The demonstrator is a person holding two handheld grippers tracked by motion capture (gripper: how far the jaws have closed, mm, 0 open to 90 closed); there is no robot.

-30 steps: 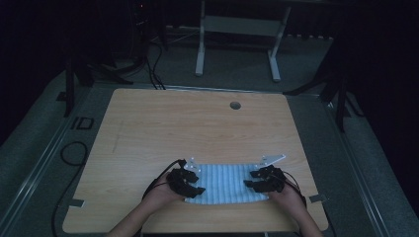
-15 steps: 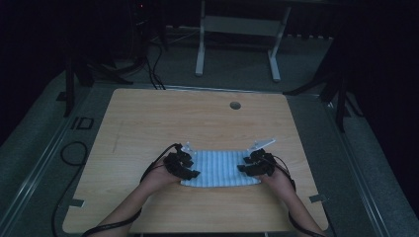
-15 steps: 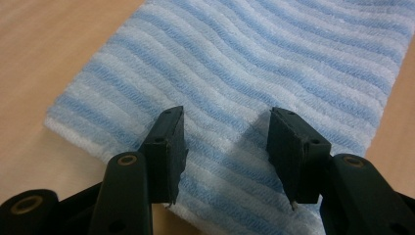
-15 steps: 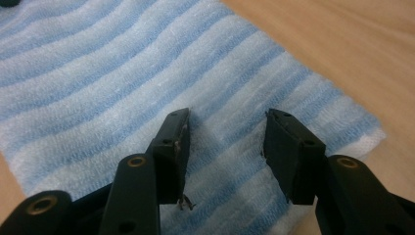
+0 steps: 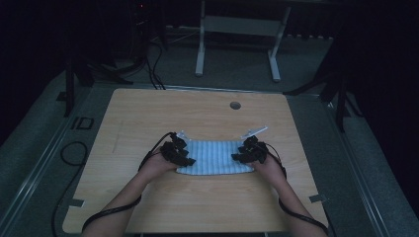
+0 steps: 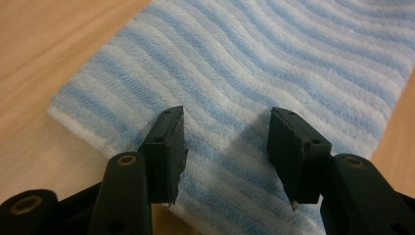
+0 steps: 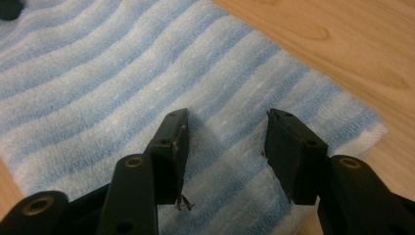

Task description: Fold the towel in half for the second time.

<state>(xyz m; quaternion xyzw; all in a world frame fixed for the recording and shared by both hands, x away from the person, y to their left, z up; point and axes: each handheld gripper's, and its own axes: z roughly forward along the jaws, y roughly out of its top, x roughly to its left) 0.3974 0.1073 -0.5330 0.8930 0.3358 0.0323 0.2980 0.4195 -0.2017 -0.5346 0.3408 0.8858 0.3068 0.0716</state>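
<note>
Both claws stand spread wide over a blue-and-white striped towel (image 5: 215, 157) lying folded on the wooden table (image 5: 148, 113). The left gripper (image 6: 225, 142) hangs above its left end, the right gripper (image 7: 226, 142) above its right end, pinching nothing.

the towel (image 6: 274, 73) is soft fluffy cloth, ribbed in pale blue and white stripes, matt. the table (image 5: 148, 113) is light wood-grain, smooth with a faint sheen. both grippers, left (image 6: 225, 147) and right (image 7: 225, 147), look like matt black plastic with brass-coloured rivets.
</note>
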